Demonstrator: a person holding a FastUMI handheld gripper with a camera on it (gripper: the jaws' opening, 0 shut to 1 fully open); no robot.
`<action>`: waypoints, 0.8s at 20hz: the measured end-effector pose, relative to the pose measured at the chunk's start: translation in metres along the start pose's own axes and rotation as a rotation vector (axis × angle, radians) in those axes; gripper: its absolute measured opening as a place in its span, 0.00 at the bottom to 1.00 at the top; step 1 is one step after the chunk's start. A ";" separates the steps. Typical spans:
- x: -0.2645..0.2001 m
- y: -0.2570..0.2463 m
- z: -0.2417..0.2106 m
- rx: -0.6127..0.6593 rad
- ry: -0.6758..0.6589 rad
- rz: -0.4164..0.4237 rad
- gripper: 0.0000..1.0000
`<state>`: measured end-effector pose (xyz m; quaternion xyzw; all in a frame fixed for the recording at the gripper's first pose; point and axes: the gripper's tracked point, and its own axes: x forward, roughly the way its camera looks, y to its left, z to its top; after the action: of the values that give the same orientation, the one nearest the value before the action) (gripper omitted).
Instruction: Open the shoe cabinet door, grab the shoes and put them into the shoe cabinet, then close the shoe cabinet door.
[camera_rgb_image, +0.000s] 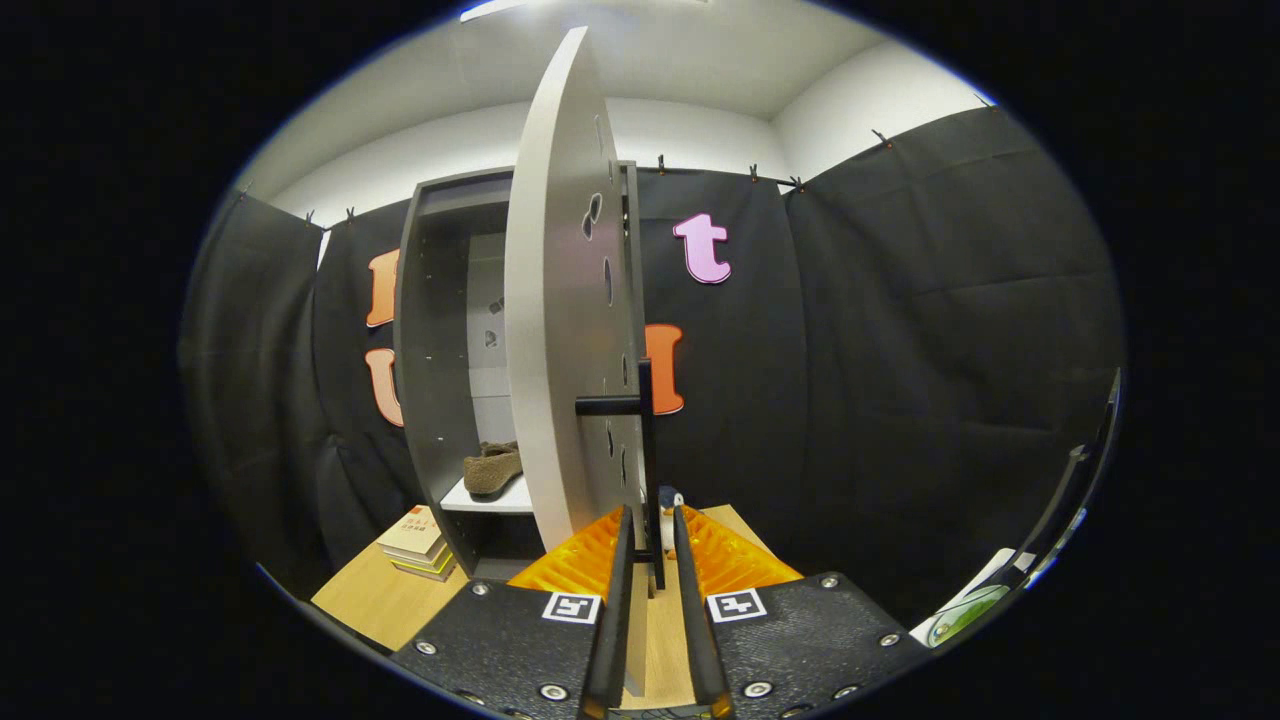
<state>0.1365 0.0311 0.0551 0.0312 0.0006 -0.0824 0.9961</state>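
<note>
The grey shoe cabinet (425, 350) stands on the wooden table with its door (560, 330) swung wide open, edge-on towards me. Inside, a brown fuzzy shoe (493, 468) lies on the white shelf (490, 500). The door's black handle (646, 420) is a vertical bar on a short stub. Its lower end runs down between my fingers. My gripper (653, 512) is drawn in narrow around that bar and the door's front edge, with only slim gaps beside them.
A small stack of books (420, 545) lies on the table (375, 600) left of the cabinet's foot. A white and green object (965, 610) sits low at the far right. Black cloth walls close in behind and on both sides.
</note>
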 end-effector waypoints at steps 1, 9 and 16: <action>-0.001 0.000 -0.001 0.002 0.001 -0.003 0.24; 0.005 -0.008 -0.002 -0.003 0.008 -0.103 0.21; 0.007 -0.013 -0.005 0.015 0.034 -0.192 0.21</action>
<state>0.1409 0.0171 0.0489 0.0396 0.0198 -0.1770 0.9832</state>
